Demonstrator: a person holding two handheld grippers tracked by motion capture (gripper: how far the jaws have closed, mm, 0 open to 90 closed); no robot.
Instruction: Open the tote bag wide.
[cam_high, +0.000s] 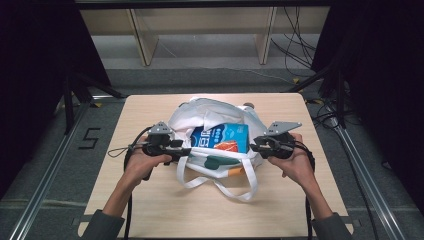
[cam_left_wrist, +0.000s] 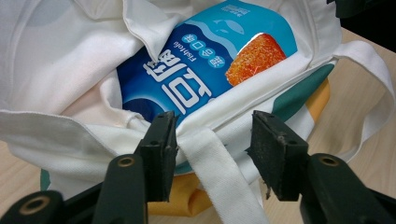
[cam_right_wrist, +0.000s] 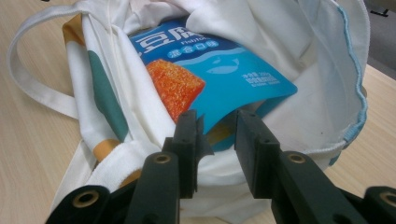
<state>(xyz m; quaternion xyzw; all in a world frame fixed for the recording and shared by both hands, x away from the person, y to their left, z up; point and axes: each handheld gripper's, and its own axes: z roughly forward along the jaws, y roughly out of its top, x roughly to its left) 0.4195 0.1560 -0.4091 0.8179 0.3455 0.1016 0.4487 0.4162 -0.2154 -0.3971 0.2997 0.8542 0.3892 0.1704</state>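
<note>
Centrally on the pale wooden table (cam_high: 150, 200) lies a white cloth tote bag (cam_high: 215, 112) with green and orange patches, its mouth gaping toward the person. A blue snack packet (cam_high: 222, 137) printed with white characters and an orange crumbed piece sits inside the bag's opening, lying flat and partly covered by a fold of white cloth at one end. In the left gripper view the blue snack packet (cam_left_wrist: 205, 60) rests just behind the bag's near rim. The bag's white strap handles (cam_high: 235, 187) loop out over the table toward the person.

The left gripper (cam_high: 182, 150) is at the bag's left edge. In the left gripper view its jaws stand apart, released, with a white strap (cam_left_wrist: 219, 172) and the bag's rim lying between them; neither jaw visibly presses the cloth. The right gripper (cam_high: 255, 146) is at the bag's right edge. In the right gripper view its jaws are parted by a narrow gap, straddling the bag's rim (cam_right_wrist: 261, 161) and the lower corner of the packet (cam_right_wrist: 219, 84); whether they pinch anything I cannot tell.

The person's left hand (cam_high: 142, 167) and right hand (cam_high: 295, 162) hold the grippers. Beyond the table are wooden shelving (cam_high: 200, 30) and black cables (cam_high: 295, 45) on the floor.
</note>
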